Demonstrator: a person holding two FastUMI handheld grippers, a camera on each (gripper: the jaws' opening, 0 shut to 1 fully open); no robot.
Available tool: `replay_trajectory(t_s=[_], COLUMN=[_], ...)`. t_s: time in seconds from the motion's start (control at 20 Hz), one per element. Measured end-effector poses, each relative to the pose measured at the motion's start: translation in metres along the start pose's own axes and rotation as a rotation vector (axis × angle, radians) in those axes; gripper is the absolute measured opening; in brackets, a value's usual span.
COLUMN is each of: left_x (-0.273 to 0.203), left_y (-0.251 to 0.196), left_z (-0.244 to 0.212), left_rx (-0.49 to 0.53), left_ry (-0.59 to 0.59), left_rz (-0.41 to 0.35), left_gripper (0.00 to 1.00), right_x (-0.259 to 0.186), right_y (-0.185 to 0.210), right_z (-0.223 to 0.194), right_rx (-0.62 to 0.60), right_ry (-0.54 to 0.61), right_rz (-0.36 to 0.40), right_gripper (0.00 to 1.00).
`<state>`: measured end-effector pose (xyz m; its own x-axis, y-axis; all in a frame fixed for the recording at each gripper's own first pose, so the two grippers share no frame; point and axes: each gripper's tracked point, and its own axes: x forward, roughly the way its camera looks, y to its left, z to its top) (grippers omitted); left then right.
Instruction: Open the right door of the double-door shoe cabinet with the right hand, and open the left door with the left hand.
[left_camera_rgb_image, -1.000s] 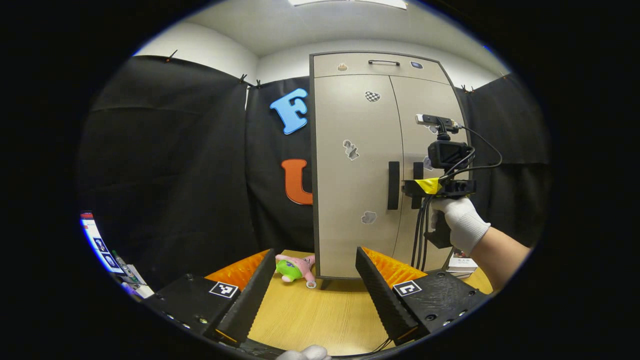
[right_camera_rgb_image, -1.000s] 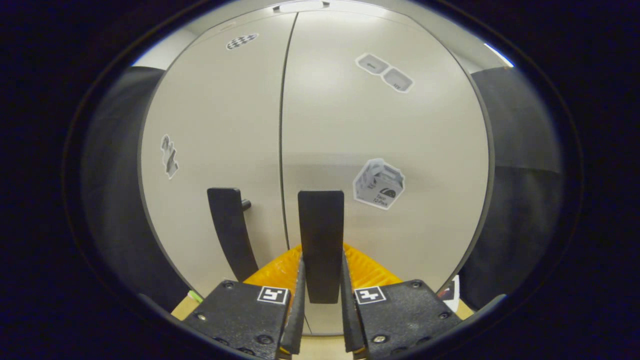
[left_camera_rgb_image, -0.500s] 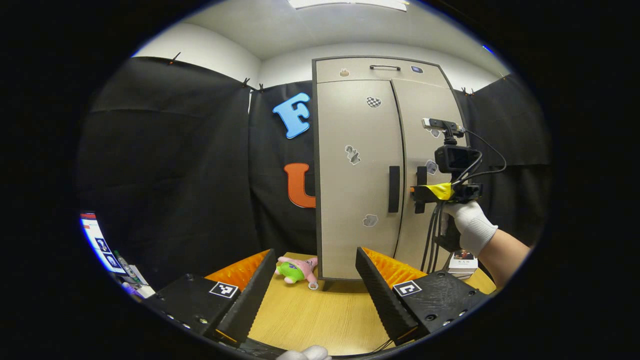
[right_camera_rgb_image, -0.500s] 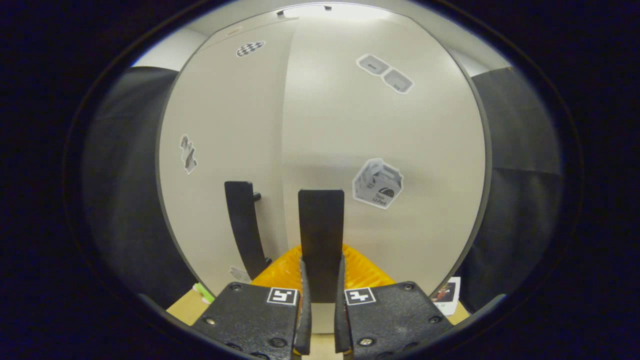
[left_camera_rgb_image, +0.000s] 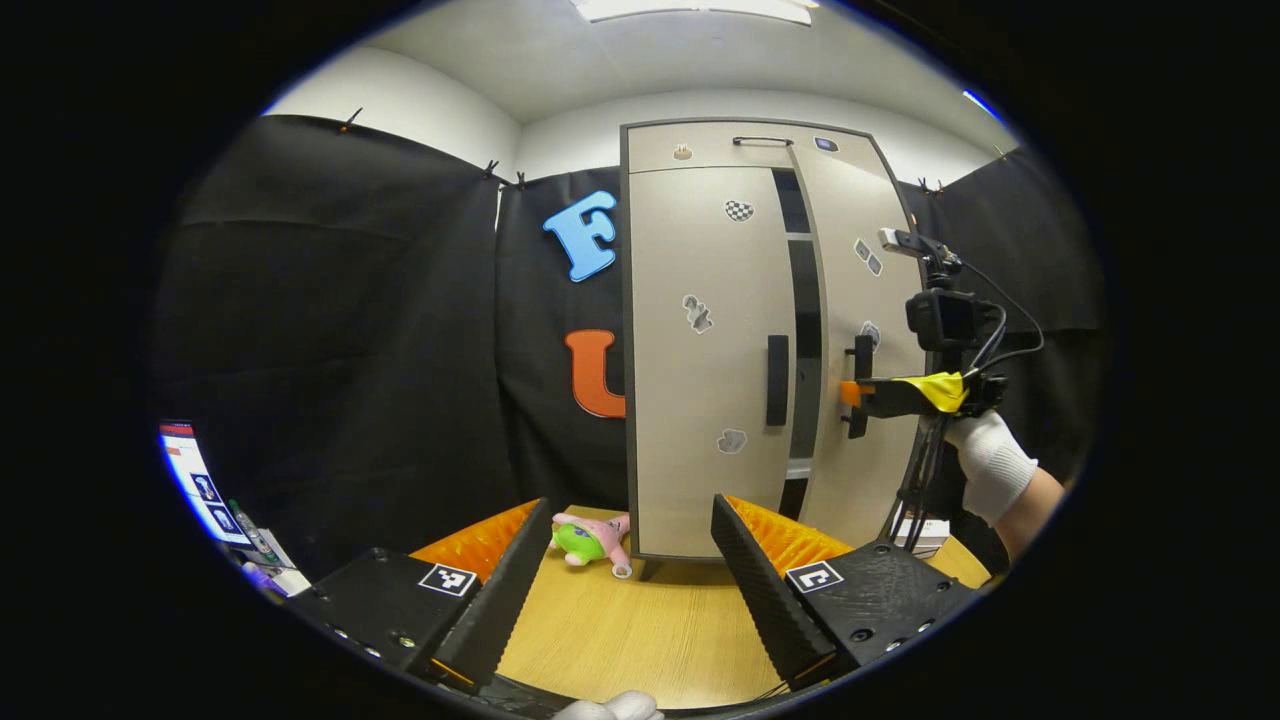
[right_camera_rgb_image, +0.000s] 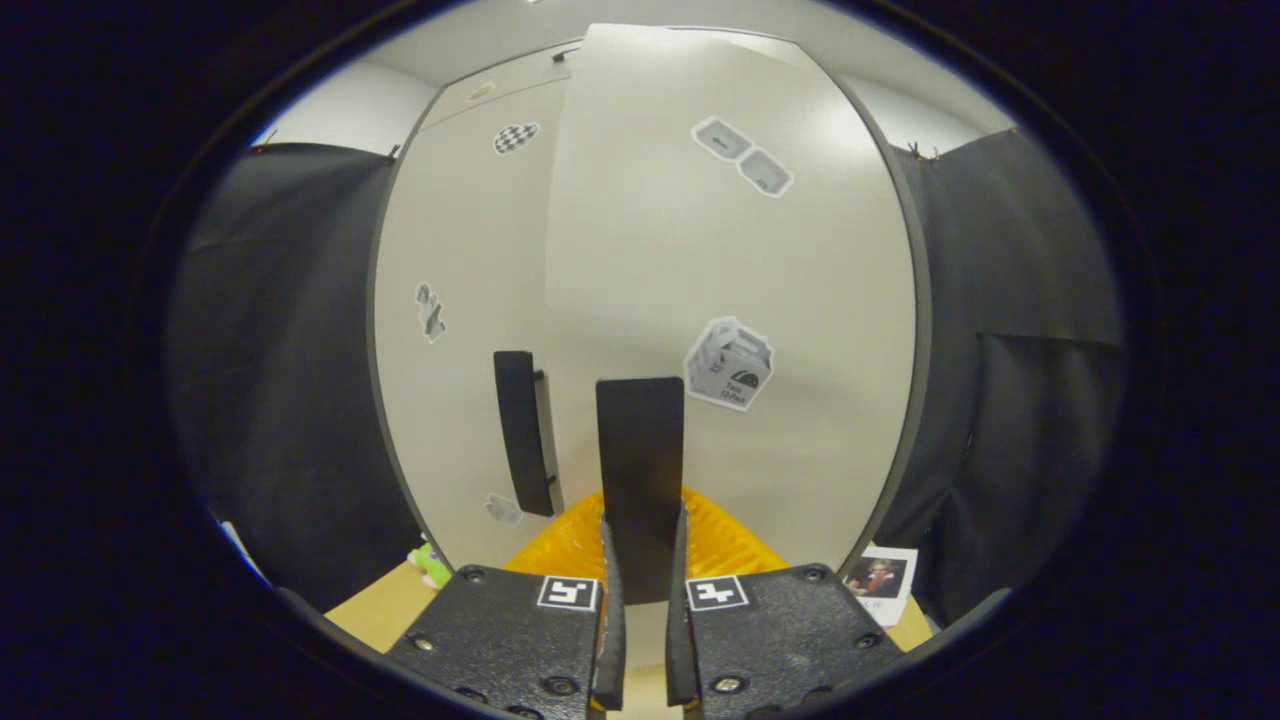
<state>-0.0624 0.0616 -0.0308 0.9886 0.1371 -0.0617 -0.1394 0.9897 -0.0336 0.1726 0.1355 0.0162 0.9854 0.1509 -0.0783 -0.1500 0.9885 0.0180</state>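
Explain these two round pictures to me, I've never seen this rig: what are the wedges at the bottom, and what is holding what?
Each picture comes from a camera riding on a hand-held gripper; the wedges are that gripper's own fingers. In the left gripper view, the left gripper hangs open over the wooden table, where a plush toy lies beside the shoe cabinet. Farther off, a gloved hand holds the right gripper. In the right gripper view, that gripper is shut on the right door handle, with the right door partly open. The left door is closed.
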Motion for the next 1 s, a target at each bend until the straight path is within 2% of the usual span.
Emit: replay_trajectory(t_s=[0.5,0.85,1.0], left_x=[0.013,0.023,0.026], left_y=[-0.038,-0.071,-0.085], left_z=[0.002,0.003,0.004], left_rx=[0.010,0.010,0.010], left_ry=[0.000,0.007,0.005], left_rz=[-0.062,-0.128,-0.158], left_gripper=[0.97,0.96,0.97], right_x=[-0.041,-0.057,-0.063], right_y=[-0.017,-0.035,-0.046], right_z=[-0.011,-0.012,-0.012], right_rx=[-0.002,-0.005,-0.008], right_ry=[0.018,0.026,0.028], right_rz=[0.065,0.061,0.031], right_gripper=[0.19,0.17,0.16])
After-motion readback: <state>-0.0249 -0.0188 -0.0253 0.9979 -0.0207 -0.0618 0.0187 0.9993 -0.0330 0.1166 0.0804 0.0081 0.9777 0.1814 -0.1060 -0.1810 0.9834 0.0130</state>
